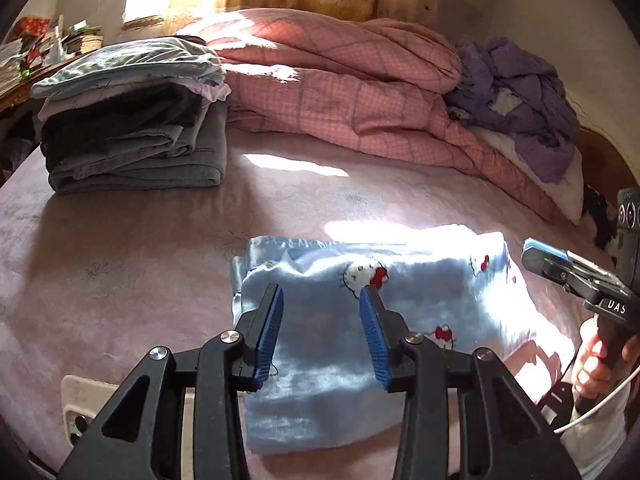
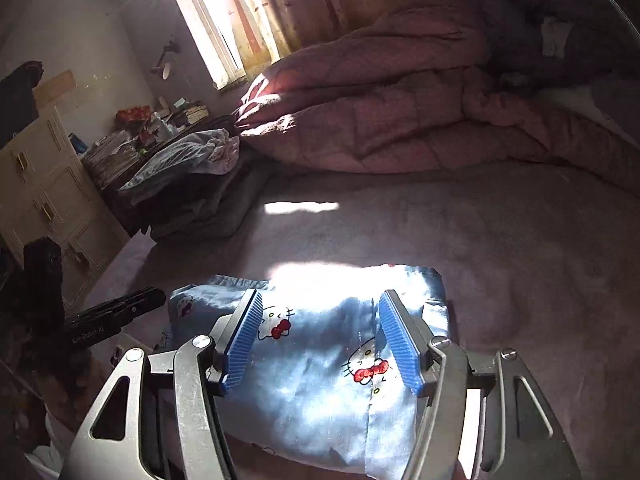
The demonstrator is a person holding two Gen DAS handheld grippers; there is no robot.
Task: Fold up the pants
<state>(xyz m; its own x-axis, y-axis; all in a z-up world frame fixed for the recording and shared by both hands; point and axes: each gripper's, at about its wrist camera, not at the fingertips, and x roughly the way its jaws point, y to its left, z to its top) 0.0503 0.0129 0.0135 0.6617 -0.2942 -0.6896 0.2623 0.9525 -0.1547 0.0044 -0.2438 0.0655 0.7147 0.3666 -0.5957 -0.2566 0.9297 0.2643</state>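
Note:
Light blue pants [image 1: 440, 292] with a red-bowed cartoon cat print lie folded into a compact rectangle on the pink bed sheet [image 1: 120, 260]. My left gripper [image 1: 321, 292] hovers over their left half, its blue pads apart and pinching nothing. In the right wrist view the same pants [image 2: 320, 380] lie under my right gripper [image 2: 321, 296], whose jaws stand wide with no cloth between the pads. The right gripper [image 1: 536, 252] also shows at the right edge of the left wrist view, held by a hand [image 1: 596, 364]. The left gripper [image 2: 132, 304] shows at the left of the right wrist view.
A stack of folded clothes [image 1: 132, 128] sits at the far left of the bed. A bunched pink quilt [image 1: 340, 92] and a purple garment [image 1: 516, 92] lie along the far side. A white device [image 1: 80, 404] lies near the bed's front left. A cream cabinet [image 2: 44, 184] stands beyond the bed.

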